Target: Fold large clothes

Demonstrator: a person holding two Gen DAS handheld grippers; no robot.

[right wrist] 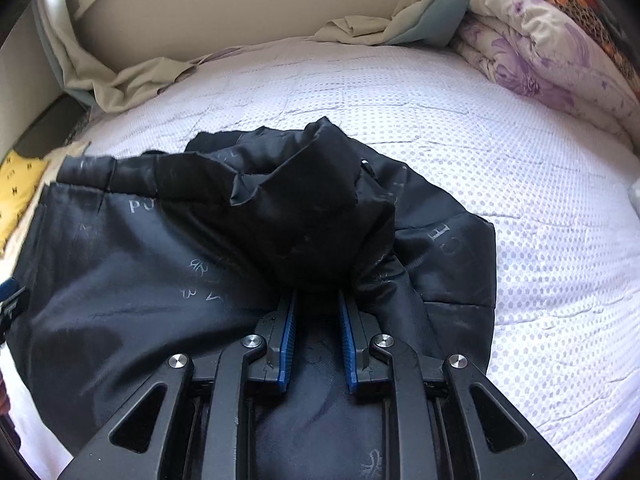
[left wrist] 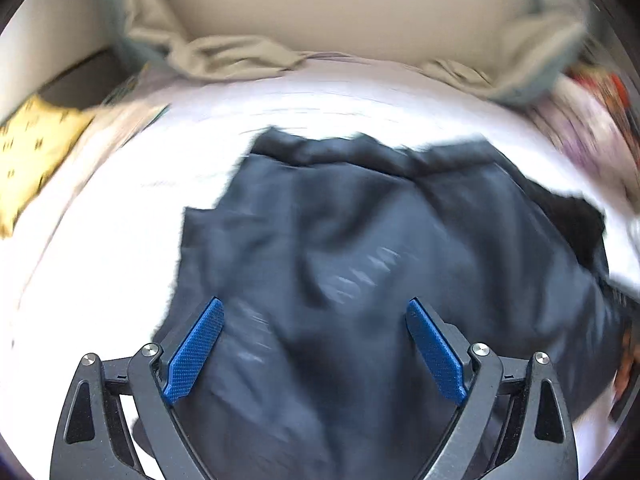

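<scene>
A large black jacket (right wrist: 120, 280) lies spread on the white mattress (right wrist: 500, 168), its shiny printed lining facing up. My right gripper (right wrist: 316, 294) is shut on a bunched fold of the jacket, and the fabric rises in a dark hump (right wrist: 292, 208) just past the hidden fingertips. In the blurred left wrist view, the same jacket (left wrist: 360, 240) fills the middle. My left gripper (left wrist: 315, 304) hangs over it, open, with nothing between its blue pads (left wrist: 196, 348).
A folded floral quilt (right wrist: 532, 56) is piled at the far right of the bed. Crumpled beige cloth (right wrist: 132, 76) lies along the wall at the back. A yellow patterned cushion (right wrist: 16, 188) sits at the left edge.
</scene>
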